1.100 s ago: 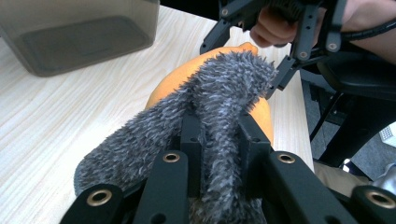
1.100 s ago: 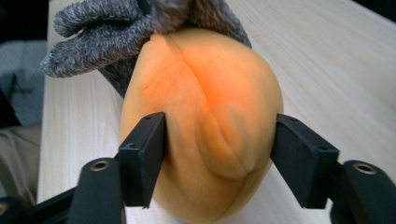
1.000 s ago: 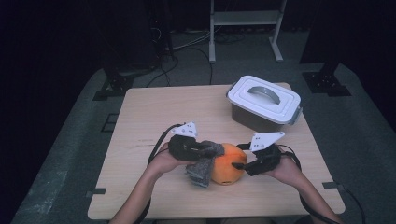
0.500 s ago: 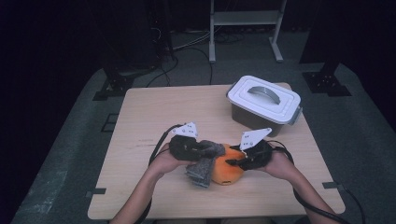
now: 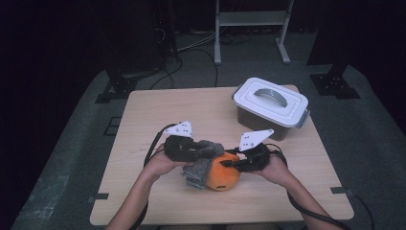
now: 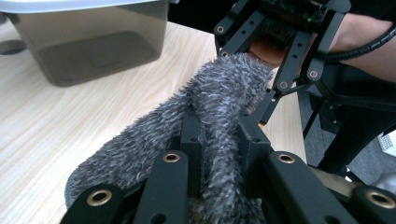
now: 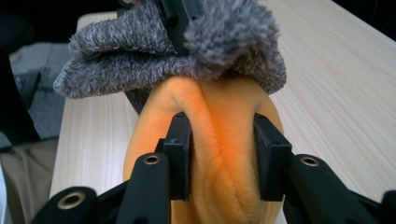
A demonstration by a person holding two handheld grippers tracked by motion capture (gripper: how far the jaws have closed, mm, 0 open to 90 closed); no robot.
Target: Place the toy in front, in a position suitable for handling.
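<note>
An orange plush ball (image 5: 224,177) lies on the table near its front edge, with a grey fuzzy cloth (image 5: 197,172) draped over its left side. My left gripper (image 5: 209,151) comes in from the left and is shut on a fold of the grey fuzzy cloth (image 6: 219,88), pinched between its pads at the left gripper (image 6: 222,135). My right gripper (image 5: 231,165) comes in from the right. Its jaws have just been closing, and its pads now squeeze a ridge of the orange plush ball (image 7: 219,107) at the right gripper (image 7: 222,144). The grey cloth (image 7: 140,46) hangs over the ball's far side.
A white-lidded bin with a grey handle (image 5: 270,108) stands at the table's back right, and its translucent wall (image 6: 93,46) is close behind the cloth. The wooden table (image 5: 163,115) stretches bare to the left and back. A metal rack's legs (image 5: 251,28) stand on the floor beyond.
My right gripper has moved left onto the orange ball and its jaws have closed on the plush. My left gripper has stayed in place, still holding the grey cloth.
</note>
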